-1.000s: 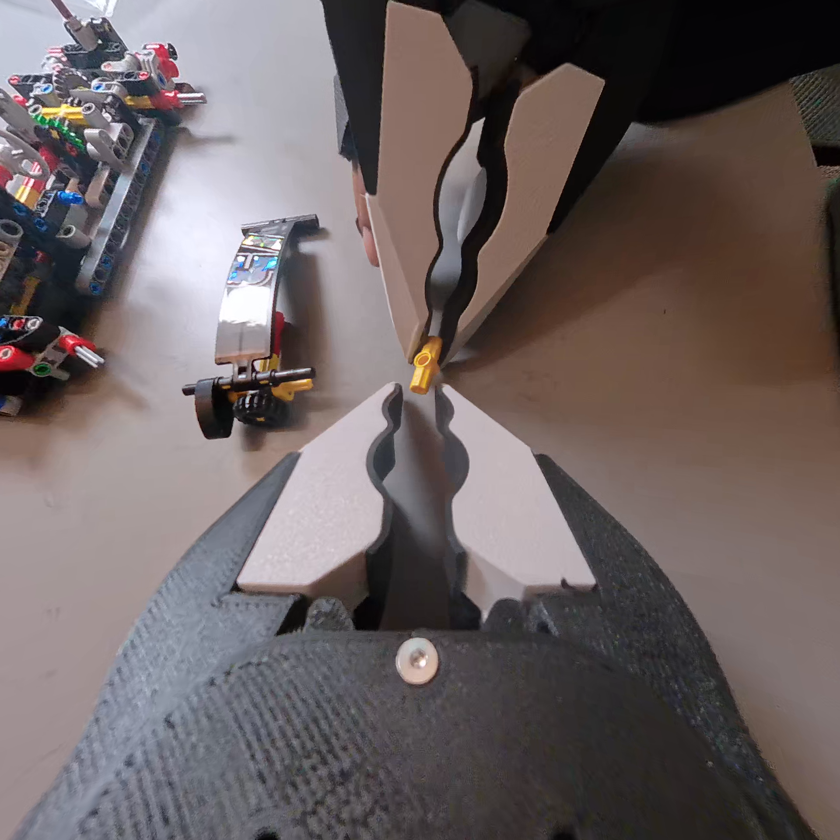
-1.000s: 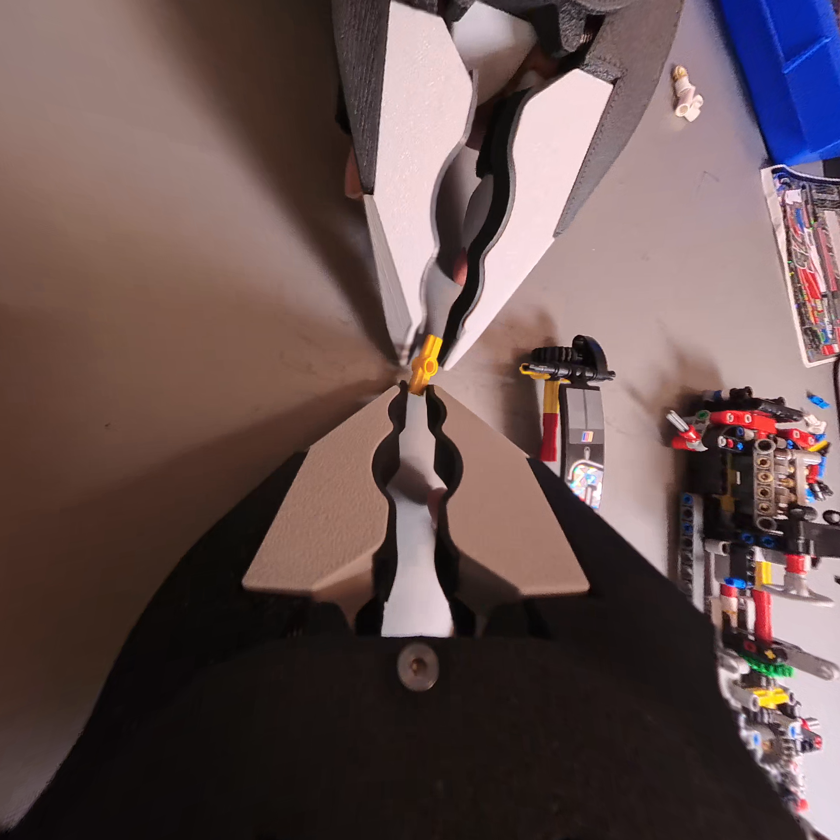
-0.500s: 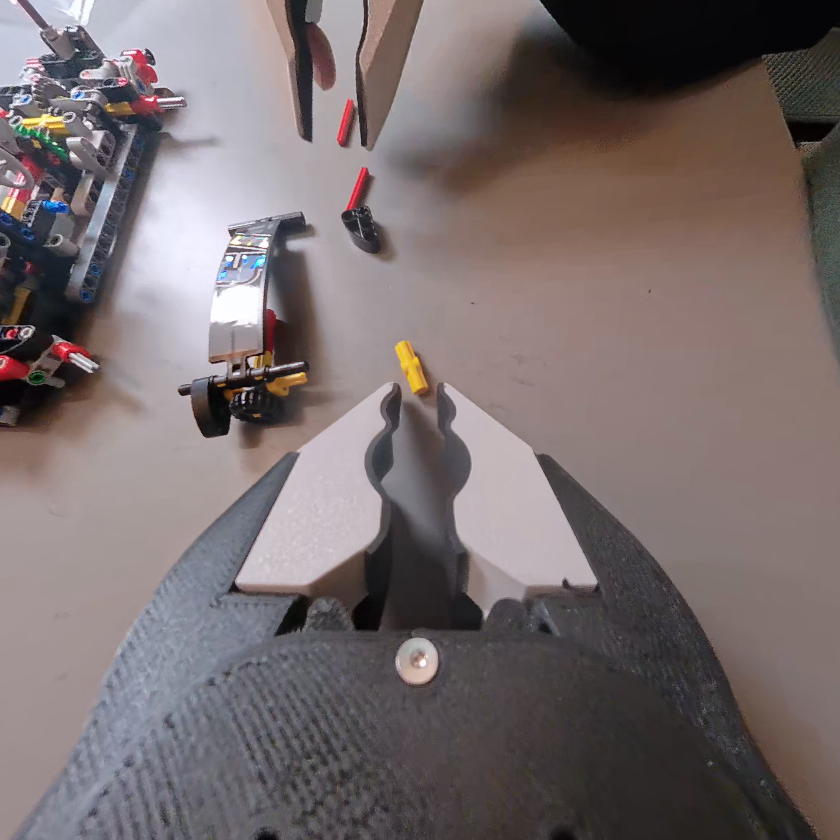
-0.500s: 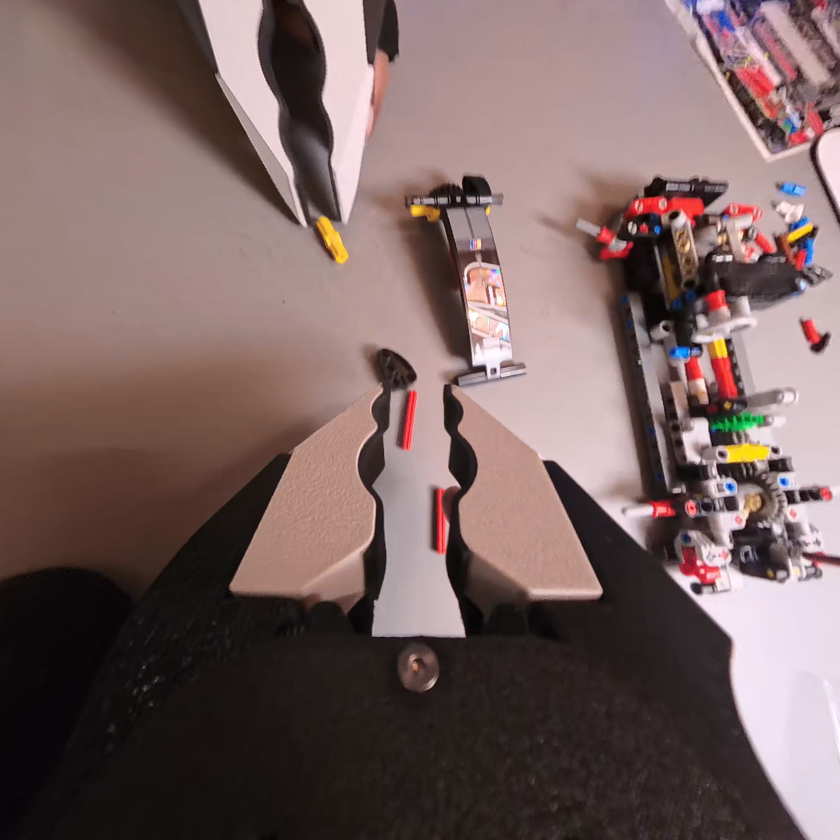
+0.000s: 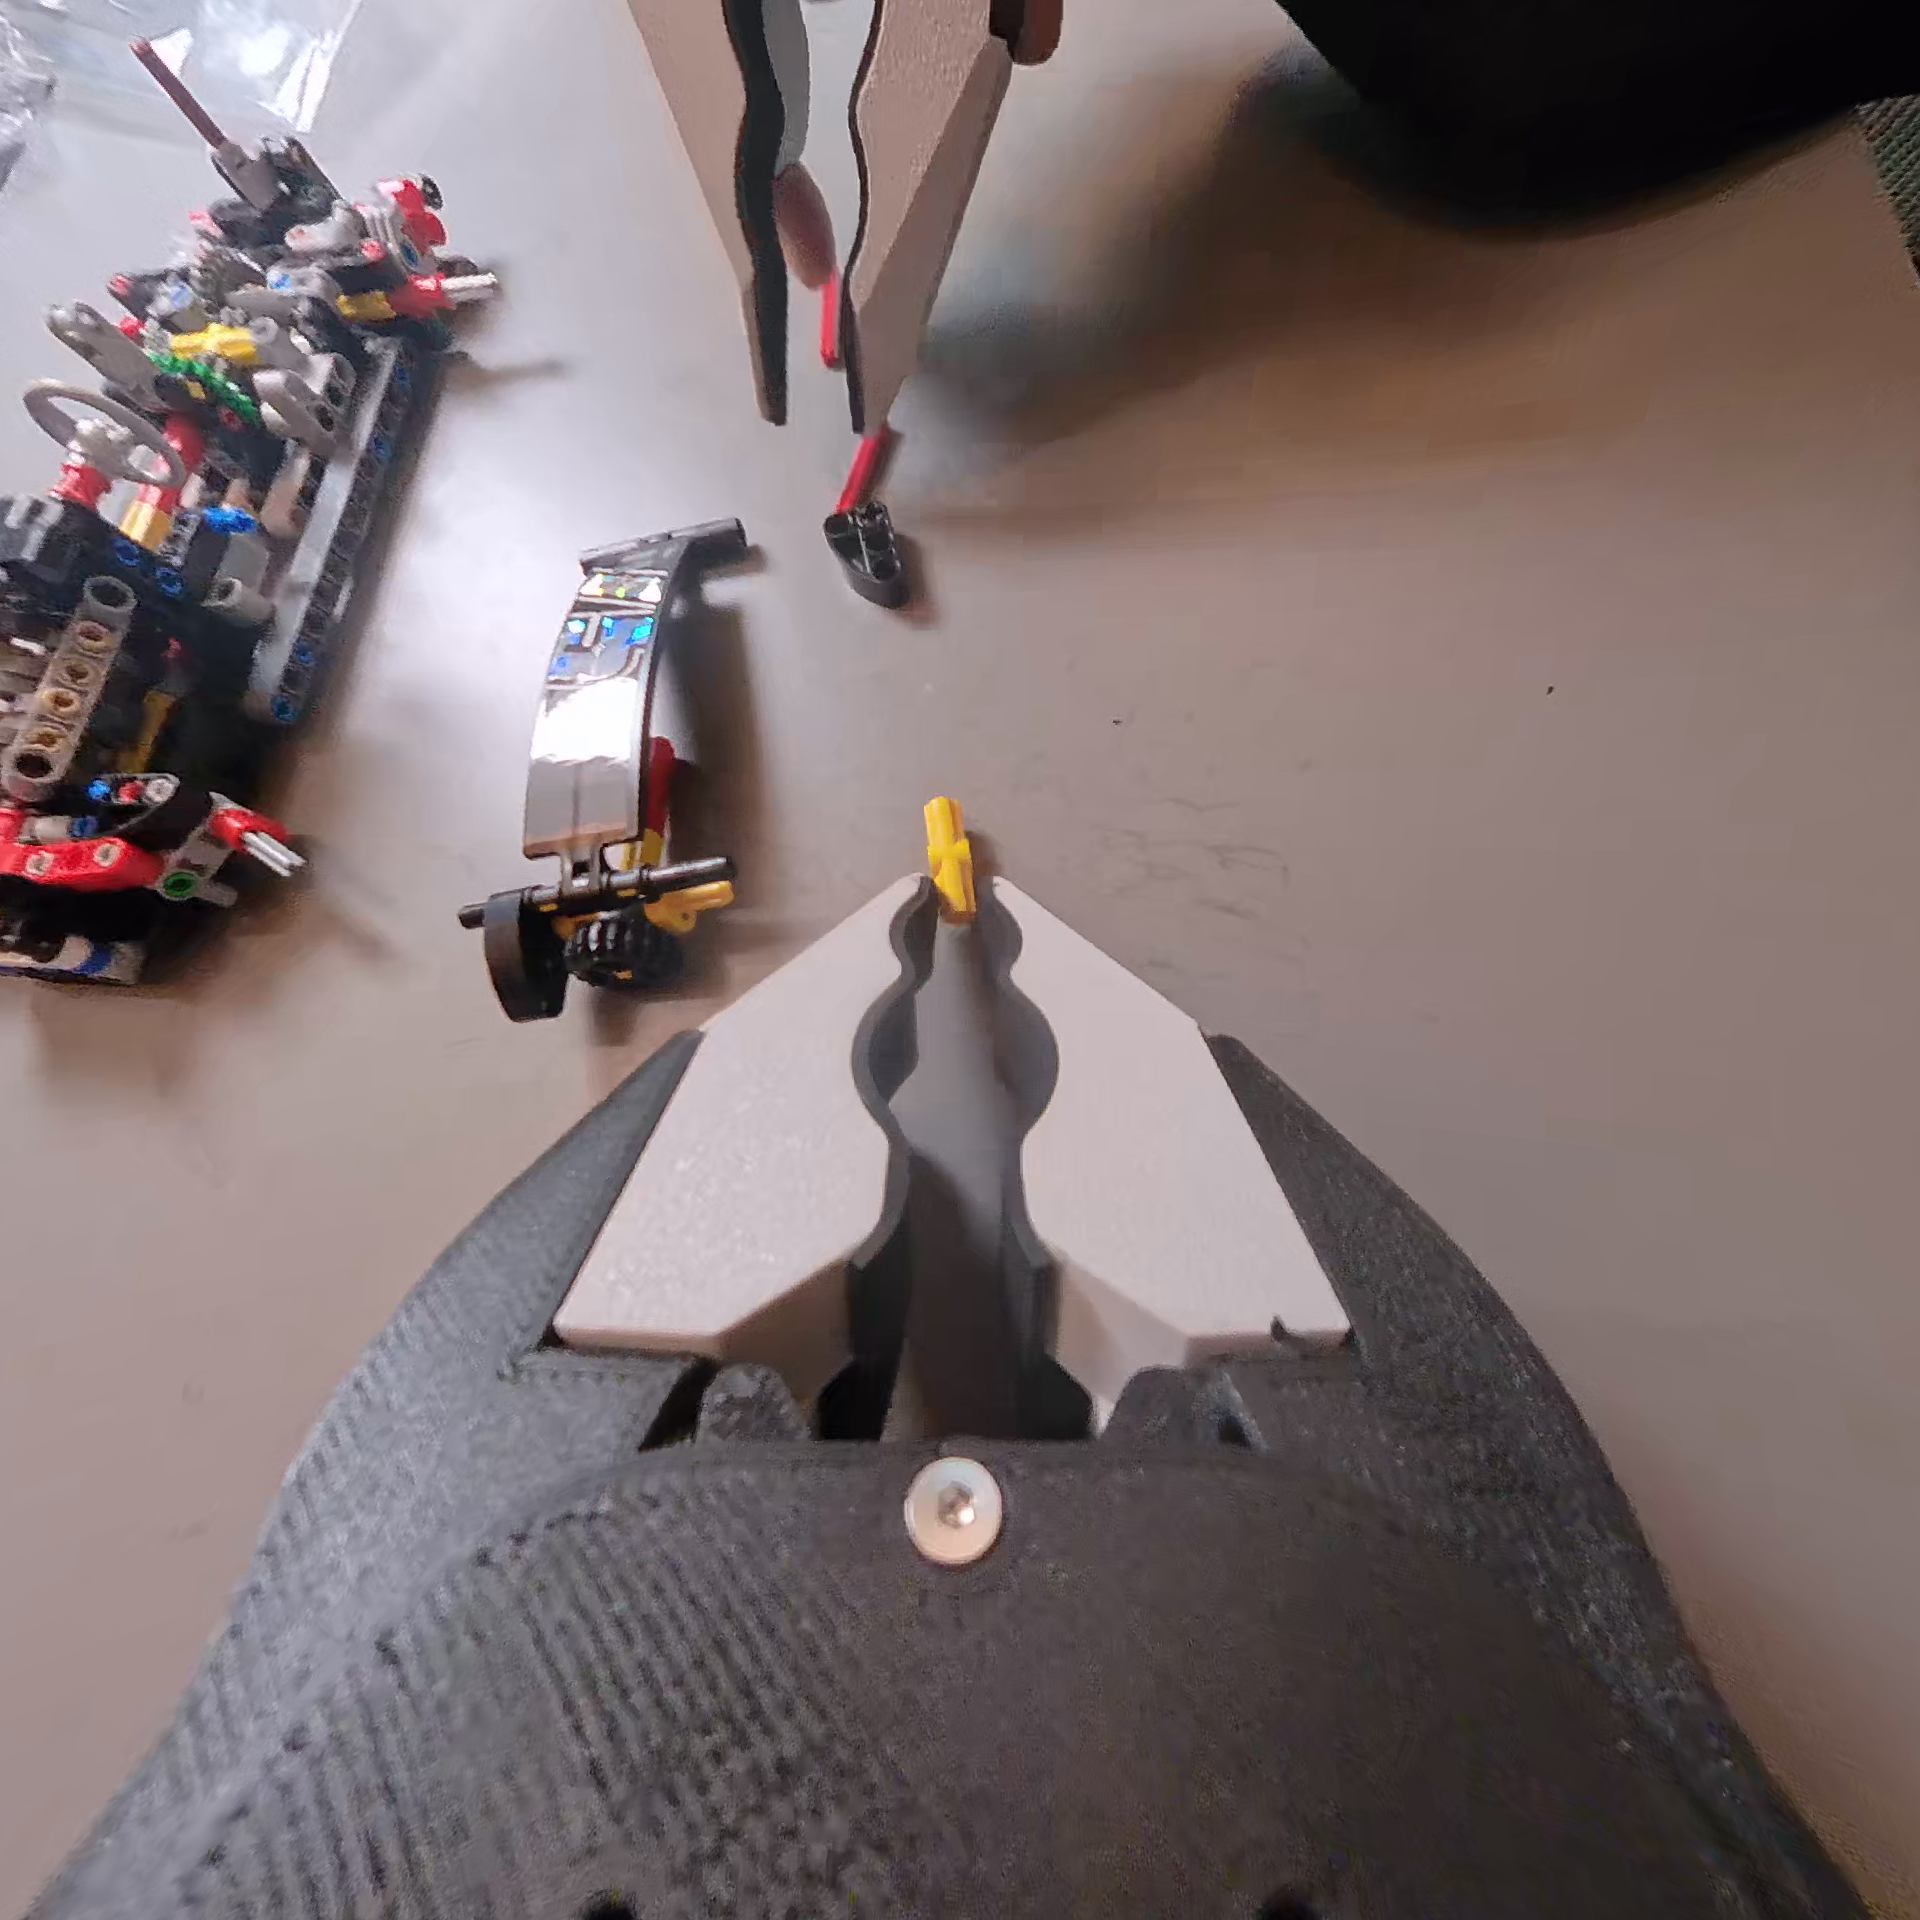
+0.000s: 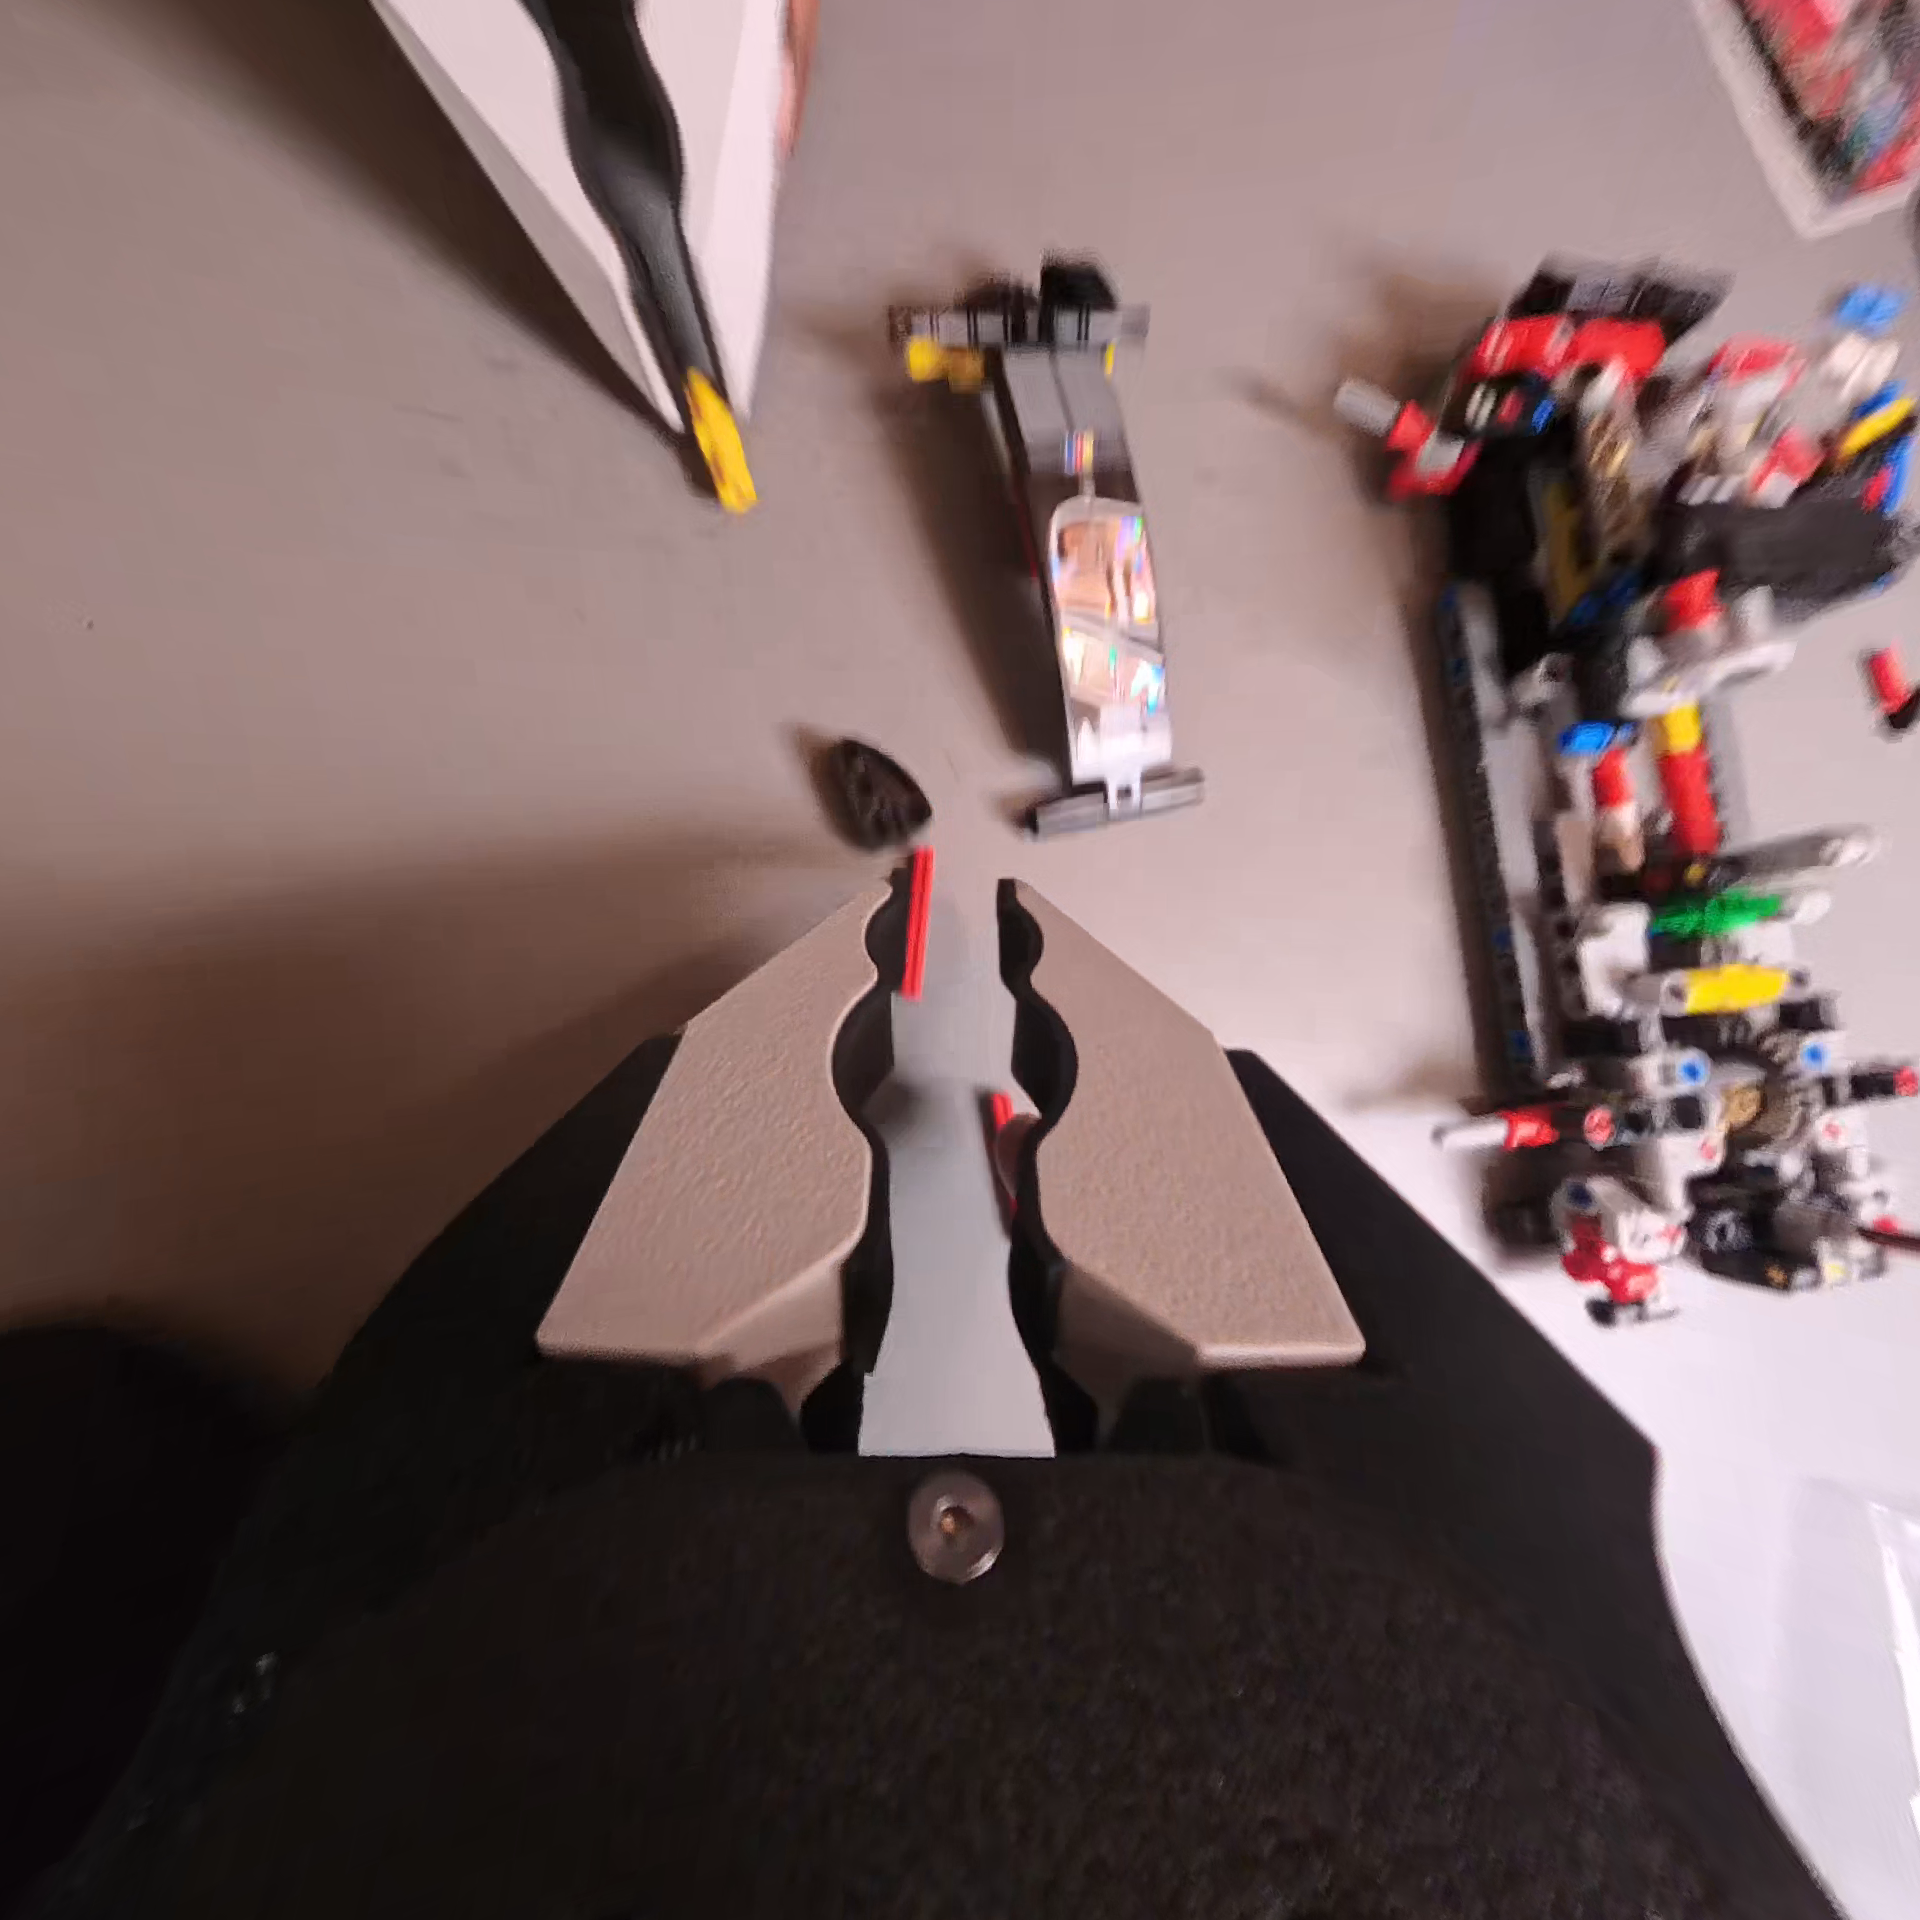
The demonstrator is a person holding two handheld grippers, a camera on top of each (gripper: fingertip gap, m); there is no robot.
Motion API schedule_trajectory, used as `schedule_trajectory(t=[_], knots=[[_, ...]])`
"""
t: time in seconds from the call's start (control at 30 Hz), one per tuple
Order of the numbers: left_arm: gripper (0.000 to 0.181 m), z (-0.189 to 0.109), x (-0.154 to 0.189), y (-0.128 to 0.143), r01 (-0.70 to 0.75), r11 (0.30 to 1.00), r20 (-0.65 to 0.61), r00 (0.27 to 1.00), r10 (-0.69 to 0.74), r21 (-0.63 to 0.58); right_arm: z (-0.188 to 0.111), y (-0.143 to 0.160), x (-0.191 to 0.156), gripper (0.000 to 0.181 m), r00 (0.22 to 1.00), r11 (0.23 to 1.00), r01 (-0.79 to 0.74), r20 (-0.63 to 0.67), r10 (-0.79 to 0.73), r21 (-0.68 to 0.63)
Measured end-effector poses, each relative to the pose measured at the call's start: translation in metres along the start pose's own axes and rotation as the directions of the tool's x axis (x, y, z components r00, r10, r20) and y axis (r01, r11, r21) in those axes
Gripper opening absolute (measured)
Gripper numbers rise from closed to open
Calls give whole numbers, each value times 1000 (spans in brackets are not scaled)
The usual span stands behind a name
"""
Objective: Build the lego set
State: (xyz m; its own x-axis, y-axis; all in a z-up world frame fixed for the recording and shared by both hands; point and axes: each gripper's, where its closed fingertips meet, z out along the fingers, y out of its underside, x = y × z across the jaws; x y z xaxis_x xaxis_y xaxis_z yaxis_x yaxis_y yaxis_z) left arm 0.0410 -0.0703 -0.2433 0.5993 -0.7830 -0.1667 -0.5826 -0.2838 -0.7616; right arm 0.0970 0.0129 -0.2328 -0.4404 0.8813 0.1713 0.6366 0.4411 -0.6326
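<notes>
Lego set: the half-built chassis [image 5: 156, 582] lies on the table [image 5: 1455, 831], well to the left gripper's own left; loose pieces sit near the middle.
Yellow pin: a short connector [image 5: 948, 857], its near end between the tips of the left gripper [image 5: 954, 902], its far end sticking out forward.
Left tongs: pinched together on the yellow pin; whether the pin is lifted off the table I cannot tell.
Right tongs: the right gripper [image 6: 948, 902] stands with its jaws apart, and a red axle [image 6: 915, 925] lies on the table between the tips, close to the left finger and not pinched.
Black connector: a small, dark, rounded piece [image 6: 871, 795] just beyond the axle's far end; the left wrist view suggests the axle is plugged into it.
Curved panel: a shiny grey sub-assembly [image 5: 594, 727] with an axle and a gear at one end, lying between the chassis and the loose pieces.
Handling: these are likely light, stiff, smooth plastic; the pin is tiny and could twist or pop out of a tip grip, so hold it across its middle collar. The thin axle is best gripped square across its bare length.
Containers: no bin shows clearly. A crumpled clear bag [image 5: 260, 42] lies at the far table edge, and a blurred tray or sheet [image 6: 1829, 114] has red on it; contents unreadable.
</notes>
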Motion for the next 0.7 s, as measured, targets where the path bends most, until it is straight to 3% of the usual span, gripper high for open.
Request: schedule_trajectory(t=[0.03, 0.1, 0.2, 0.3, 0.37, 0.5, 0.6, 0.7], knots=[[5, -2, -1, -4, -15, 1000, 10, 1000, 15, 26, -3, -16, -4, 13, 1000, 997, 3, 10, -4, 73], [5, -7, -1, -18, -43, 994, 25, 999, 41, 103, -5, -51, -18, 13, 997, 974, -30, 74, 14, 225], [5, -18, -5, -38, -121, 972, 106, 989, 101, 203, 0, -85, -41, 21, 970, 928, -149, 232, 70, 343], [5, -28, -9, -50, -203, 950, 193, 968, 158, 238, 7, -97, -42, 24, 934, 887, -277, 321, 157, 370], [5, -29, -11, -51, -256, 941, 236, 950, 203, 223, 8, -102, -41, 17, 914, 858, -332, 359, 190, 392], [10, -28, -10, -51, -289, 933, 256, 938, 232, 214, 12, -99, -39, 6, 919, 860, -327, 342, 195, 392], [18, -32, -9, -55, -168, 941, 177, 977, 119, 295, 7, -103, -39, 5, 961, 863, -208, 262, 92, 460], [24, -39, -3, -61, 156, 905, -95, 987, -129, 395, 1, -110, -45, 5, 992, 852, 36, 81, -92, 523]])
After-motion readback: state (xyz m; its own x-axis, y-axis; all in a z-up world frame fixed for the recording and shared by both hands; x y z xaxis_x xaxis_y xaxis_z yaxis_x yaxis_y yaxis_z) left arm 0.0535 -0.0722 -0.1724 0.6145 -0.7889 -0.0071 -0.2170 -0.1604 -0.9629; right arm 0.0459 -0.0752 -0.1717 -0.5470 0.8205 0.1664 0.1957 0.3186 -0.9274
